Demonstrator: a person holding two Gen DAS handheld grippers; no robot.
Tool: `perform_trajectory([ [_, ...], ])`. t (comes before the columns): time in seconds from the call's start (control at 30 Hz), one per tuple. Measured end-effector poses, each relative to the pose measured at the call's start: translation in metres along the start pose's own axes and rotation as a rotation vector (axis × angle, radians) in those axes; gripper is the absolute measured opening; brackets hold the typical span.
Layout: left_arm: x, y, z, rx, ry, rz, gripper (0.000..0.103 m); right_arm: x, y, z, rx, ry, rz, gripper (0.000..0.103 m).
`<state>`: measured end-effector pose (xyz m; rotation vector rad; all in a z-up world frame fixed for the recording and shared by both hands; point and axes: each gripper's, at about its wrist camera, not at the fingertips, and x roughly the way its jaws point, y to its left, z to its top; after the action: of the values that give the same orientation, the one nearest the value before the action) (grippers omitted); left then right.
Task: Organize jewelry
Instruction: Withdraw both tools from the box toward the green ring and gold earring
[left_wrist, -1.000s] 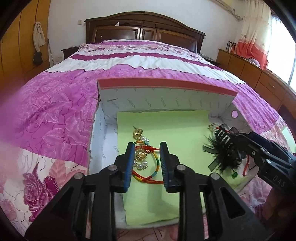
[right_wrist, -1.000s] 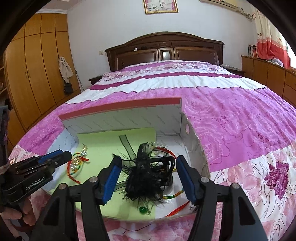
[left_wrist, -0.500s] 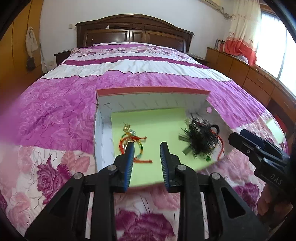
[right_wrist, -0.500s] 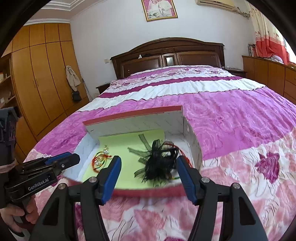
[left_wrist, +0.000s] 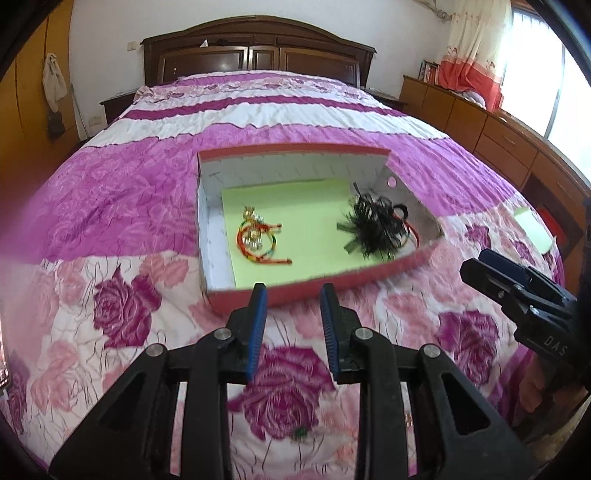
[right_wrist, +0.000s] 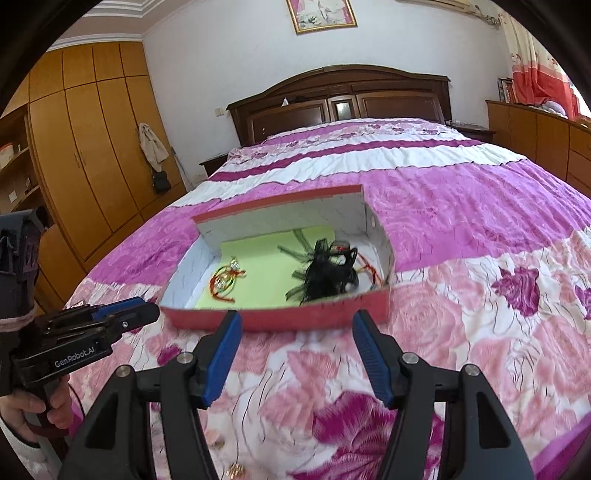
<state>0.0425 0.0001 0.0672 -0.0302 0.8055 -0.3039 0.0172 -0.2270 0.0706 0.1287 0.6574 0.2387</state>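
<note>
My left claw (left_wrist: 291, 295) & right claw (right_wrist: 295, 325) are both apart w/ nothing in them, above the bed cover (left_wrist: 110, 206), near the red box (left_wrist: 295, 295). In the box: string bracelets (left_wrist: 258, 238) on the left, black feather clip (left_wrist: 373, 225) on the right.

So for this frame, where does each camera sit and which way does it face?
Left wrist: on the left gripper, angled down over the bedspread at the red box; right gripper shows at right.
Right wrist: on the right gripper, same heading; left gripper and hand show at left.
Shared: box, bracelets, black feather piece, headboard.
</note>
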Motion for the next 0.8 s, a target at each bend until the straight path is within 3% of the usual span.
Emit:
perform_trajectory([
  [0.8,0.002,-0.001,-0.065,0.017,0.158,-0.010,0.021,-0.017,0.012,-0.066,0.021,0.160,0.065,0.065],
])
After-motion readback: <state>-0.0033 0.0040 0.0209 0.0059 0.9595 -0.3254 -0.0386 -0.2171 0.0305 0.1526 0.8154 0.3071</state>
